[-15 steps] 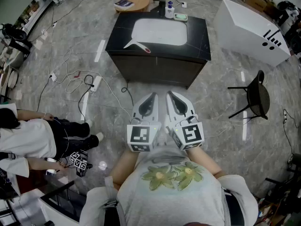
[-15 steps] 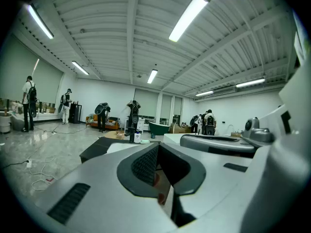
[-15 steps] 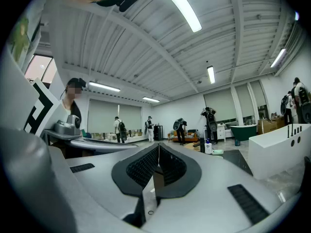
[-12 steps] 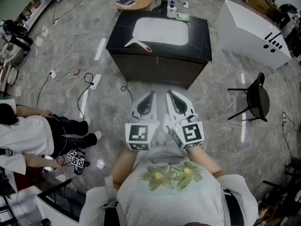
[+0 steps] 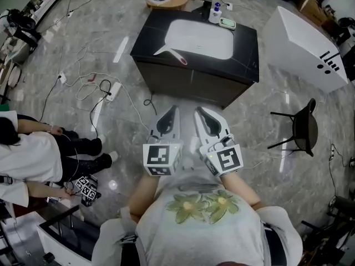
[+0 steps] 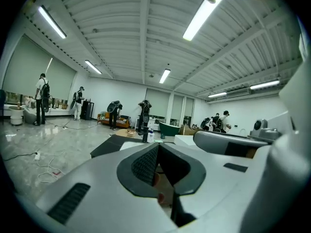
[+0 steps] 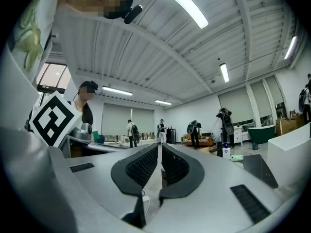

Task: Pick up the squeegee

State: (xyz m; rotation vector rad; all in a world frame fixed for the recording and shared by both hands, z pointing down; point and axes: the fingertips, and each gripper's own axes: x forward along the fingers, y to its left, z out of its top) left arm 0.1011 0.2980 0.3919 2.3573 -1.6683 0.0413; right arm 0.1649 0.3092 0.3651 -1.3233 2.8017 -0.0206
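Held side by side before the chest: left tool [image 5: 172, 111] and right tool [image 5: 199, 111], close together, aimed toward the bench [image 5: 145, 42]. Both closed tip to tip, gripping nothing. Well apart from them, up on the black bench: squeegee [image 5: 168, 52], lying at the front left edge of the white sink [image 5: 202, 37], red end toward the bench front. At the bench's far edge, a bottle [image 5: 215, 12] just beside a green dish [image 5: 227, 22]. Off right, a black chair [image 5: 304, 127]; off left, a person [image 5: 30, 159] in white.
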